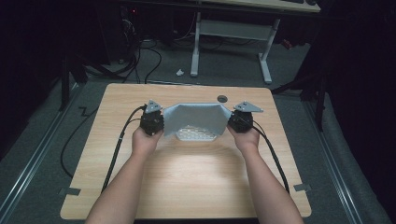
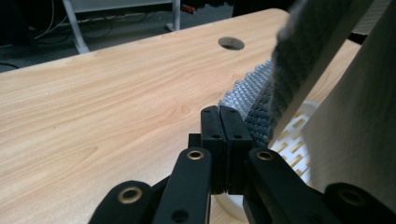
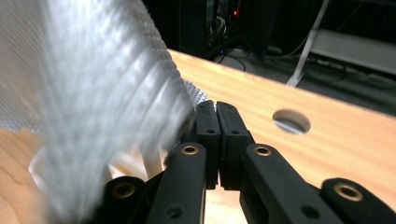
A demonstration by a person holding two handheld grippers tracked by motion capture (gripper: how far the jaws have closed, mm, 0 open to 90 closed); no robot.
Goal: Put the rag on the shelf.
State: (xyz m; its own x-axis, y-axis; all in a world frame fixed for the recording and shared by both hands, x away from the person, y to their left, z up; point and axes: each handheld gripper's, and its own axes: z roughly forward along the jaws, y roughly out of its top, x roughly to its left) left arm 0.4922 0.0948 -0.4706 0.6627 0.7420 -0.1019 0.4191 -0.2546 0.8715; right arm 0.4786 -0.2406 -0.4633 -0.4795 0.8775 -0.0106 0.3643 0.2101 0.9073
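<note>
A grey waffle-textured cloth (image 1: 196, 117) hangs stretched between my two grippers above the middle of the wooden table (image 1: 187, 182). Under its lower edge lies a white slotted basket (image 1: 196, 134). My left gripper (image 1: 156, 122) holds the cloth's left end, and my right gripper (image 1: 237, 120) holds its right end. In the left gripper view the jaws (image 2: 219, 114) are pressed together, with the cloth (image 2: 303, 51) rising just to their right over the basket (image 2: 296, 140). In the right gripper view the shut jaws (image 3: 216, 109) pinch the blurred cloth (image 3: 93, 93) at their left.
A round cable hole (image 1: 222, 98) sits in the table near its far edge, just behind the cloth. Black cables (image 1: 116, 149) trail from both grippers toward the table's near corners. A white-legged desk (image 1: 229, 32) stands on the floor beyond the table.
</note>
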